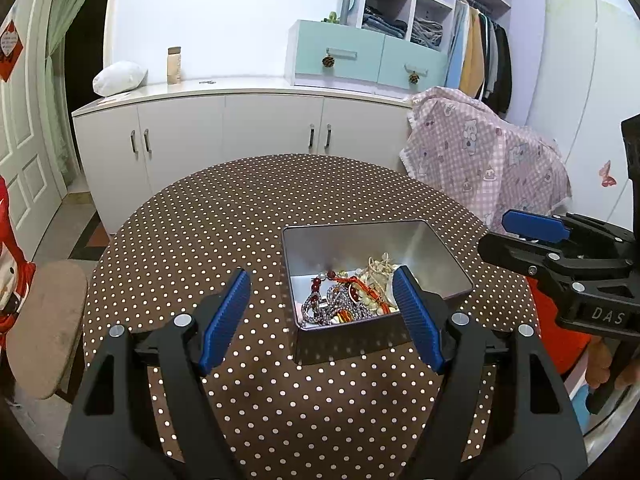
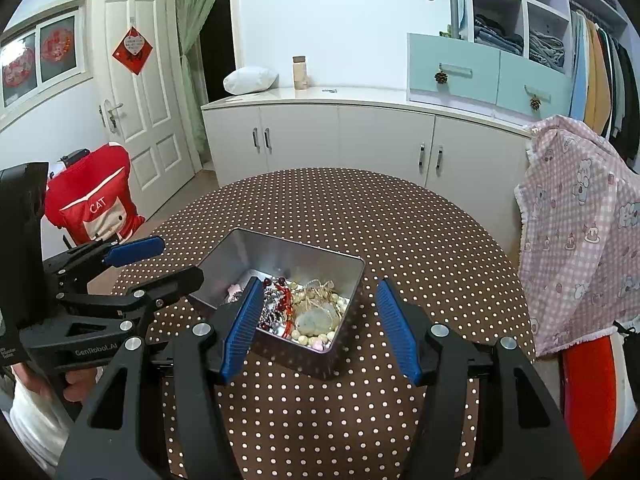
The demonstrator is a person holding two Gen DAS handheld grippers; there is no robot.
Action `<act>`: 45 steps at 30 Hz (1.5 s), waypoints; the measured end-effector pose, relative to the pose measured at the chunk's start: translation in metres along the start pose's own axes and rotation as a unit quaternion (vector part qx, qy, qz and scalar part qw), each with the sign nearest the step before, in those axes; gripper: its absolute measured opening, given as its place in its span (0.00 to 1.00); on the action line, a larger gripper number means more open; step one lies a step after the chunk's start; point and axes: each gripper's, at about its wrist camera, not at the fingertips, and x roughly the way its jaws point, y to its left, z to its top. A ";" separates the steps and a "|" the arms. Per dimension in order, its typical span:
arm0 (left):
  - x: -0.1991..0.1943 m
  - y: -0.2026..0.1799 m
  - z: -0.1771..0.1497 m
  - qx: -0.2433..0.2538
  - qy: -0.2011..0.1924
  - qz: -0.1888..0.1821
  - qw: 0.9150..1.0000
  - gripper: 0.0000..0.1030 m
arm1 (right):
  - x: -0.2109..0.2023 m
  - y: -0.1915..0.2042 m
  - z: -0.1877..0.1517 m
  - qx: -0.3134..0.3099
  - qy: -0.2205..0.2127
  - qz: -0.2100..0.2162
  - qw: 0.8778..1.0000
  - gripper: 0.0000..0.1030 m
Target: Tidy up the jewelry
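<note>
Round tabletop [image 2: 400, 240] under a brown polka-dot cloth. One open metal tin [image 1: 372, 236] stands near its middle, no lid in view.

Progress: appears late, judging by the layout. All the jewelry [image 1: 352, 294] visible lies inside the tin; nothing loose shows on the cloth in either view. Whether sorting within the tin is still wanted cannot be told; no second container or divider in sight.

Tin contents, bunched at the end nearer the cameras: dark red and clear bead strands [image 2: 276, 300], an orange-red piece, pale cream beads with thin chain, a pale green flat stone [image 2: 316, 320], something small and pink at the left wall. The far end of the tin floor is bare metal. Pieces are tangled together, not laid out separately.

Left tongs [image 1: 322, 312]: spread wide, holding nothing, poised above the tin's near-left corner, one pad over the beads, the other over the cloth.

Right tongs [image 2: 316, 328]: also spread, empty, straddling the tin's near end from the other side.

Both tongs look raised off the tin, though contact cannot be ruled out.
</note>
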 end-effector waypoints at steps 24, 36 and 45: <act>-0.052 -0.029 -0.034 0.024 -0.033 0.048 0.998 0.79 | -0.058 0.014 -0.037 0.006 -0.040 -0.006 0.999 0.85; -0.104 -0.056 -0.031 0.038 -0.093 0.047 0.994 0.87 | -0.092 0.019 -0.042 0.006 -0.082 -0.011 0.997 0.92; -0.126 -0.073 -0.024 0.046 -0.131 0.055 0.989 0.88 | -0.116 0.021 -0.040 0.002 -0.120 -0.022 0.993 0.92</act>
